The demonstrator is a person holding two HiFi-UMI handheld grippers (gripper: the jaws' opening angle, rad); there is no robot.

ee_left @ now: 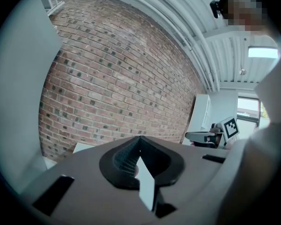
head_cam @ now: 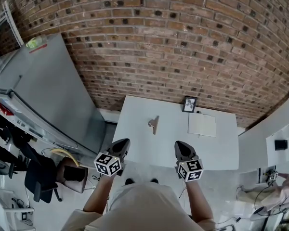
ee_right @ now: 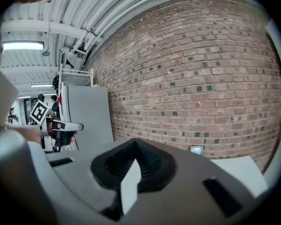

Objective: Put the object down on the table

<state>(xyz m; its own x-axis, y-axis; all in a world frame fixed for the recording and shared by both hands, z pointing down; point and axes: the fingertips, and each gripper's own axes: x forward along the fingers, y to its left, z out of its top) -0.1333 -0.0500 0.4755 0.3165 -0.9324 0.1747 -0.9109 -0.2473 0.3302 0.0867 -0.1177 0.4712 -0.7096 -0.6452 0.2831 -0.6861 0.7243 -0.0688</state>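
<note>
A small grey metal object (head_cam: 154, 124) lies on the white table (head_cam: 149, 150), left of the middle. Both grippers hover over the table's near edge, short of the object. In the head view my left gripper (head_cam: 122, 145) is shut with nothing in it, near the front left corner. My right gripper (head_cam: 182, 147) is shut and empty too, a little right of the object's line. The left gripper view shows its jaws (ee_left: 139, 139) closed to a point, and the right gripper view shows the same (ee_right: 135, 143). The object is hidden in both gripper views.
A white notebook (head_cam: 202, 125) and a small framed picture (head_cam: 189, 104) lie at the table's far right. A brick wall (head_cam: 183, 42) stands behind. A tall grey cabinet (head_cam: 48, 90) is at the left, with a black chair (head_cam: 38, 177) below it.
</note>
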